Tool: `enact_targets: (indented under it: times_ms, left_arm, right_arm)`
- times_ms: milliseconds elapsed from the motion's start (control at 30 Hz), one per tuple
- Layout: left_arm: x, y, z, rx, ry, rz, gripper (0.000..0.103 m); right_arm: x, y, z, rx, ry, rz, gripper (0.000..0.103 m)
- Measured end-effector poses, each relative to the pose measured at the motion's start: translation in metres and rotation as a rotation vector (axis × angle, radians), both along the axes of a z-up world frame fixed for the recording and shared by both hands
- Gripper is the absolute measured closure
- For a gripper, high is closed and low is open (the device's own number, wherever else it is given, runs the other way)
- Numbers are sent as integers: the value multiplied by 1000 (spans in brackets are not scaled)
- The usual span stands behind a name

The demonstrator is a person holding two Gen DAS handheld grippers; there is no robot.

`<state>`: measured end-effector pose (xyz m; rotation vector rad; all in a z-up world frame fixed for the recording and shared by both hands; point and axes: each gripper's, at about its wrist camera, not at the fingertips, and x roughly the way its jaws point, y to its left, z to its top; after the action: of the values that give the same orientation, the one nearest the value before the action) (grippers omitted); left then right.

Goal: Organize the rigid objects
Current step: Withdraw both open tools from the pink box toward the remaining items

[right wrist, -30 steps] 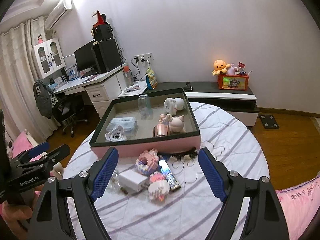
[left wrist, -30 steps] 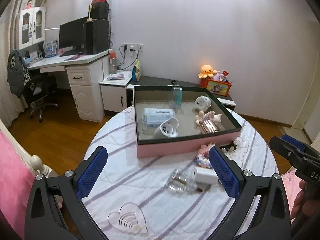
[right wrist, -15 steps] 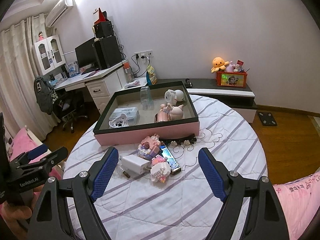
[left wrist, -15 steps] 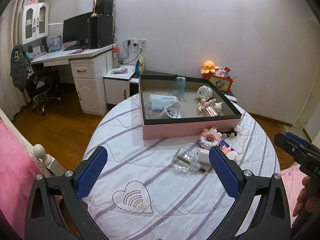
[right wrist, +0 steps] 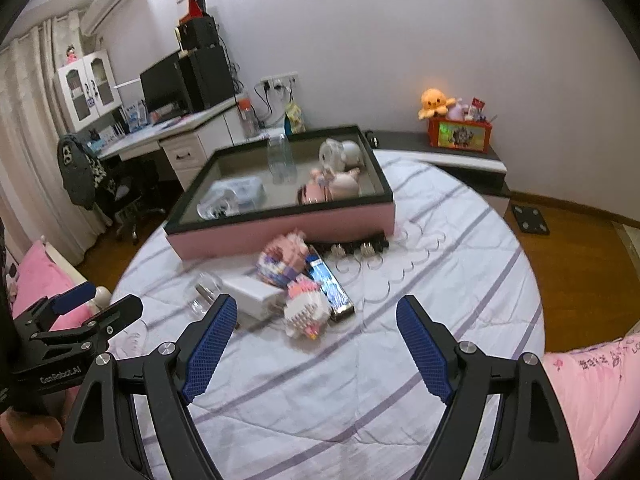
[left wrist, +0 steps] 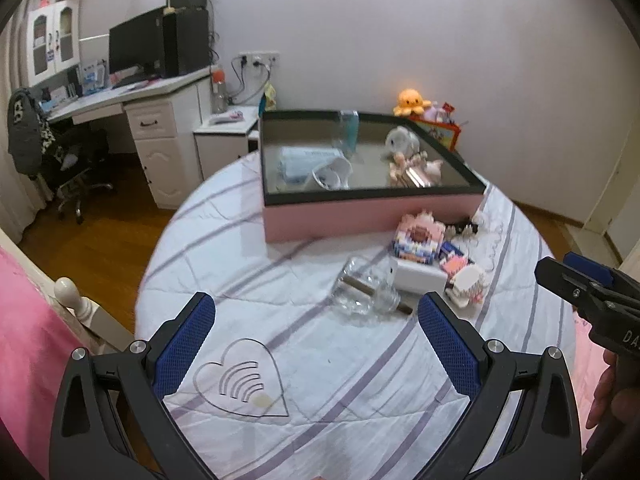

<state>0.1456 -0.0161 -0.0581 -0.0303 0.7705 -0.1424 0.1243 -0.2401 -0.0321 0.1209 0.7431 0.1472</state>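
A pink box with a dark rim [left wrist: 372, 220] [right wrist: 280, 228] stands on the round table and holds a clear bottle [left wrist: 349, 132], a blue pack [left wrist: 304, 160], a white toy [left wrist: 402, 140] and other small items. In front of it lie a brick-built pink house [left wrist: 418, 238] [right wrist: 282, 258], a white block [left wrist: 418, 276] [right wrist: 254, 294], a clear glass piece [left wrist: 366, 292], a small brick cake [right wrist: 306, 312] and a flat blue device [right wrist: 330, 284]. My left gripper [left wrist: 316, 340] is open and empty, short of the glass piece. My right gripper [right wrist: 316, 340] is open and empty, just before the brick cake.
A striped white cloth with a heart cutout [left wrist: 240, 380] covers the table. Black clips and clear rings [right wrist: 360, 248] lie by the box's right corner. A desk [left wrist: 132, 96] and chair stand at left, a low shelf with an orange plush [right wrist: 434, 100] behind. Pink bedding flanks the table.
Both grippers have pulled back and lower toward the table's near edge; the box and loose items look farther off. Both stay open and empty.
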Motion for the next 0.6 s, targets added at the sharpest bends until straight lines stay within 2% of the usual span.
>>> enact_targets:
  times_ms: [333,600]
  left_arm:
    - [19,-29,-40,44,90,-84,0]
    - [43,-48,-60,73,133,-112,0]
  right_arm:
    - [21,-2,-38,2,99,14,20]
    - [39,2,-58,10,149,37,20]
